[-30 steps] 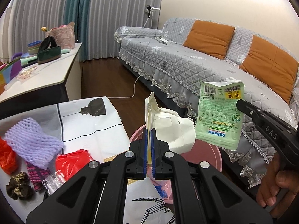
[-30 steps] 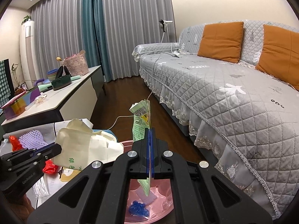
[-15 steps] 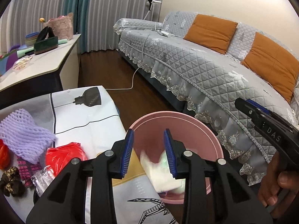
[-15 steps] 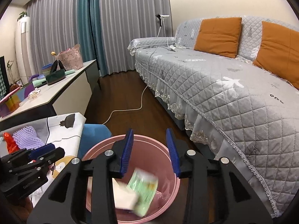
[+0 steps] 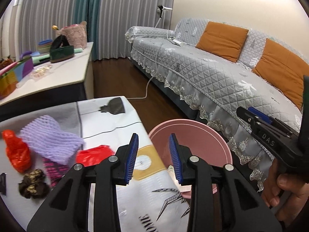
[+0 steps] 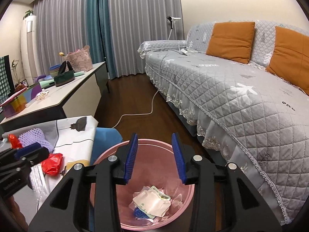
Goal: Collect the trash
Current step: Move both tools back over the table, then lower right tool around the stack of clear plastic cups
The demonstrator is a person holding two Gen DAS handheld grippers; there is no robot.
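Left wrist view: the left gripper (image 5: 154, 157) has just been opening and is now released, nothing between its pads, over the table edge beside the pink bin (image 5: 195, 135); red bag (image 5: 92, 153) and purple foam net (image 5: 50, 137) lie on the table (image 5: 108, 119) to its left. Right wrist view: the right gripper (image 6: 155, 156), also just opened, hangs empty above the bin (image 6: 108, 154), where the white wrapper (image 6: 152, 203) and green packet (image 6: 161, 193) lie.

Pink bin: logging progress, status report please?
Both hand-held grippers, left and right, just opened, empty. Pink bin holds white wrapper, green packet beneath. Red bag, purple net wait on table. Nothing blocking.
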